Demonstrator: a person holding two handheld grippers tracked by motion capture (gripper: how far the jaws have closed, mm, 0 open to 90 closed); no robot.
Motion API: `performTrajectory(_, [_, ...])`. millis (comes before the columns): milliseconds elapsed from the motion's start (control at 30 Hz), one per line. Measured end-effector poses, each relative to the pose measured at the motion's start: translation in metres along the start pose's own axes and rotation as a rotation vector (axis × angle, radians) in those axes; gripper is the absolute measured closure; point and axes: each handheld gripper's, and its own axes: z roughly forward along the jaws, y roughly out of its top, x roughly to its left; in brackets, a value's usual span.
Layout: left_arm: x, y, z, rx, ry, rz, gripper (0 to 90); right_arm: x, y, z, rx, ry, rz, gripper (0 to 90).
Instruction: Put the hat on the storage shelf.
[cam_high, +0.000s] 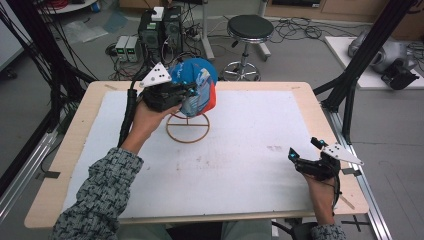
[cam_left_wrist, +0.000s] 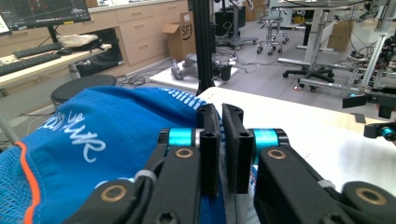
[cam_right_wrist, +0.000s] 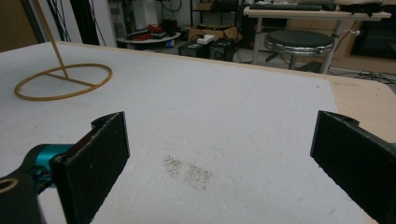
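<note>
A blue cap (cam_high: 197, 87) with white lettering and an orange-edged mesh back sits on top of a yellow wire stand (cam_high: 188, 127) with a ring base, at the table's far left-middle. My left gripper (cam_high: 192, 90) is up at the cap's left side, jaws pressed nearly together on the cap's fabric (cam_left_wrist: 93, 140); in the left gripper view the gripper (cam_left_wrist: 222, 140) shows only a thin gap. My right gripper (cam_high: 303, 147) rests low near the table's right edge, open, with nothing between its jaws (cam_right_wrist: 219, 140). The stand's ring (cam_right_wrist: 63, 81) lies far to its left.
A white foam mat (cam_high: 240, 150) covers the wooden table (cam_high: 75, 145). A black frame post (cam_high: 350, 85) stands at the right edge. Behind the table are a stool (cam_high: 249, 27), computer boxes (cam_high: 160, 30) and floor cables. A small dirty patch (cam_right_wrist: 189, 172) marks the mat.
</note>
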Motion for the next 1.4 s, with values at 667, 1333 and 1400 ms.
performTrajectory(667, [0.002, -0.001, -0.025, -0.061, 0.005, 0.006, 57.8, 0.001, 0.000, 0.000, -0.003, -0.001, 0.001, 3.6])
performTrajectory(1333, [0.019, -0.029, -0.107, -0.090, 0.165, -0.040, 51.1, 0.001, 0.001, -0.001, -0.009, -0.008, 0.000, 3.6])
performTrajectory(1400, [0.019, -0.034, -0.116, -0.087, 0.189, -0.041, 50.6, 0.001, 0.001, -0.001, -0.012, -0.010, 0.000, 3.6])
